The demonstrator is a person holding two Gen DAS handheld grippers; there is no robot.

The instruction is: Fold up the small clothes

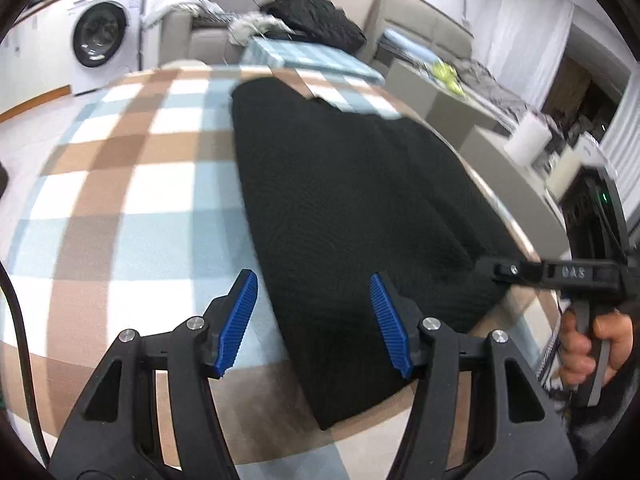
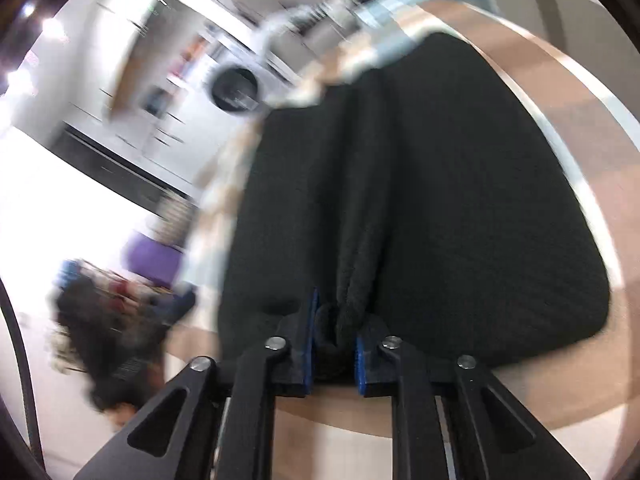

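So, from my left wrist: the black garment lies flat on the checked cloth that covers the table, running from about 12 o'clock down to 6 o'clock in this view. It looks already doubled lengthwise, a second layer showing along its 2 o'clock side, though I can't be certain of that. My left gripper hangs with its jaws well apart, nothing between the pads; one blue pad is over the bare cloth, the other over the garment's near corner, and neither seems to touch it. At 3 o'clock I see my right gripper reaching onto the garment's edge, my hand squeezing its handle.

Then my right wrist, which is blurred: the garment fills the middle and spreads away toward 12 o'clock. My right gripper is closed down on a bunched fold of its near hem, the fabric puckering up between the blue pads at 6 o'clock.

By my judgement the fold is only partly done. One corner is gripped; my left still has to take its corner before I can carry the near end over toward 12 o'clock, then flatten the result.
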